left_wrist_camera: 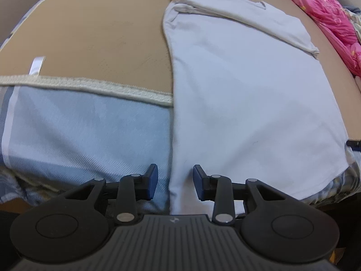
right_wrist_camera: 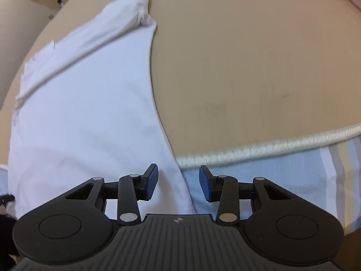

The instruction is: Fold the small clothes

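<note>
1. The white garment (left_wrist_camera: 243,94) lies flat on the tan mattress top (left_wrist_camera: 94,38), its near end draped over the corded mattress edge (left_wrist_camera: 108,88) onto the pale blue striped sheet (left_wrist_camera: 85,131) below. It looks partly folded already: a sleeve or flap is turned in across its far end.
2. Its long axis runs away from me, from the hem by my fingers to the narrower far end. In the left view it leans slightly rightward as it recedes; in the right view it leans leftward.
3. My left hand-held gripper (left_wrist_camera: 175,181) hangs steeply downward over the garment's near left edge, jaws apart, nothing pinched. The cloth edge passes between the blue pads (left_wrist_camera: 153,180), but they do not press on it.
4. My right hand-held gripper (right_wrist_camera: 178,183) stands over the near right edge in the same way, jaws apart and empty, with the edge running between the fingers.
5. Risk, as I judge it: if I close too shallowly I may catch only the top layer, and the fold would open or drag unevenly.
6. If I close too deeply I could pinch the sheet with the cloth, since both lie together under the pads.
7. Uneven lifting would skew the hem and crease the fold.
8. A pink quilt (left_wrist_camera: 327,13) lies beyond, well apart.
</note>
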`<state>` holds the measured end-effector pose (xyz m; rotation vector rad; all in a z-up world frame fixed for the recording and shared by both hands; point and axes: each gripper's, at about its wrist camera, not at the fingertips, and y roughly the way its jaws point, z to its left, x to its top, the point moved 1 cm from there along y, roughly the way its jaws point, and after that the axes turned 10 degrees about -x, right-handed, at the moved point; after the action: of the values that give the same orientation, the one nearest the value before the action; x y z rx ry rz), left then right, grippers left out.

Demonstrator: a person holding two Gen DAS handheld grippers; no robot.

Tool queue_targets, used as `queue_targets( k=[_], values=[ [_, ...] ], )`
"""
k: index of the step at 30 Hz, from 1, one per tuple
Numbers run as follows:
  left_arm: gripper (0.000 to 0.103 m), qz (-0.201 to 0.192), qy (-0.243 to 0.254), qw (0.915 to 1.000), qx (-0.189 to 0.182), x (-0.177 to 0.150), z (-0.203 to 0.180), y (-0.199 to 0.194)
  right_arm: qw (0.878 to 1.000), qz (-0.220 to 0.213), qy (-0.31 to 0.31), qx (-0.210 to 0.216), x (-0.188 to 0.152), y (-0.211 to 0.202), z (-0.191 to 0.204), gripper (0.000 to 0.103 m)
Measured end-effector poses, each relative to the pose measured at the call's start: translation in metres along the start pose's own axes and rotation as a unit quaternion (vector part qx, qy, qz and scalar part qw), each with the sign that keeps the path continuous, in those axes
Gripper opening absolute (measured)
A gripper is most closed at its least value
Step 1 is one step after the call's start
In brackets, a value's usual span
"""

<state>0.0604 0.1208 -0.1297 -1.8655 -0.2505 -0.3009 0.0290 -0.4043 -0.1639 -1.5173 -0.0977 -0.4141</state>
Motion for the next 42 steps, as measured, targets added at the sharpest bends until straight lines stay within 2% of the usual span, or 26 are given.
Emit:
queue_targets(
  k=[4, 7, 9, 11, 12, 14, 15, 17, 19, 21, 25, 32, 33, 34, 36, 42],
  values=[
    [0.039, 0.003, -0.001, 1.0000, 0.008, -0.002, -0.004, 0.001, 0.999, 0.003, -0.043, -0.014, -0.009, 0.000, 0.012, 0.042],
    [0.039, 0.003, -0.002, 0.9999, 0.012, -0.003, -0.007, 0.002, 0.999, 0.002, -0.050, -0.019, -0.014, -0.001, 0.016, 0.040],
    [0.037, 0.003, 0.002, 0.9999, 0.016, -0.005, -0.010, 0.002, 0.998, 0.000, -0.055, -0.018, -0.015, -0.003, 0.017, 0.024],
    [0.022, 0.002, 0.007, 0.9998, 0.017, -0.007, -0.012, 0.002, 0.998, -0.003, -0.061, -0.016, -0.018, -0.005, 0.019, 0.014],
    [0.006, 0.001, 0.007, 0.9999, 0.012, -0.008, -0.012, 0.001, 0.998, -0.004, -0.060, -0.015, -0.018, -0.005, 0.022, 0.006],
    [0.005, -0.029, 0.006, 0.9995, 0.004, -0.007, -0.013, -0.007, 0.998, -0.013, -0.054, -0.008, -0.017, -0.011, 0.019, 0.006],
    [0.004, -0.053, 0.016, 0.9985, 0.002, -0.006, -0.016, -0.015, 0.999, -0.023, -0.048, 0.000, -0.016, -0.014, 0.016, 0.005],
    [0.005, -0.075, 0.021, 0.9969, -0.006, -0.005, -0.019, -0.026, 0.998, -0.048, -0.033, 0.026, -0.015, -0.026, 0.014, 0.005],
    [0.005, -0.060, 0.006, 0.9981, -0.007, -0.008, -0.016, -0.023, 0.998, -0.051, -0.030, 0.025, -0.014, -0.027, 0.014, 0.006],
    [0.007, -0.035, -0.011, 0.9993, -0.004, -0.009, -0.013, -0.014, 0.999, -0.030, -0.045, 0.008, -0.016, -0.019, 0.019, 0.010],
    [0.013, 0.000, -0.037, 0.9992, -0.013, -0.011, -0.003, -0.002, 0.998, -0.005, -0.060, -0.020, -0.019, -0.008, 0.023, 0.010],
    [0.014, 0.001, -0.028, 0.9996, -0.008, -0.012, -0.006, -0.002, 0.997, -0.004, -0.070, -0.021, -0.015, -0.002, 0.029, 0.010],
    [0.010, 0.001, -0.024, 0.9997, -0.007, -0.012, -0.007, -0.002, 0.997, -0.004, -0.071, -0.018, -0.015, -0.002, 0.030, 0.011],
    [0.006, -0.002, -0.020, 0.9998, -0.008, -0.011, -0.008, -0.001, 0.997, -0.007, -0.070, -0.017, -0.016, -0.004, 0.030, 0.010],
    [0.005, -0.021, -0.006, 0.9997, -0.003, -0.011, -0.012, -0.007, 0.998, -0.018, -0.065, -0.011, -0.011, -0.009, 0.028, 0.006],
    [0.005, -0.102, 0.066, 0.9926, 0.001, 0.001, -0.030, -0.047, 0.993, -0.104, -0.050, 0.028, -0.003, -0.048, 0.025, 0.005]
  ],
)
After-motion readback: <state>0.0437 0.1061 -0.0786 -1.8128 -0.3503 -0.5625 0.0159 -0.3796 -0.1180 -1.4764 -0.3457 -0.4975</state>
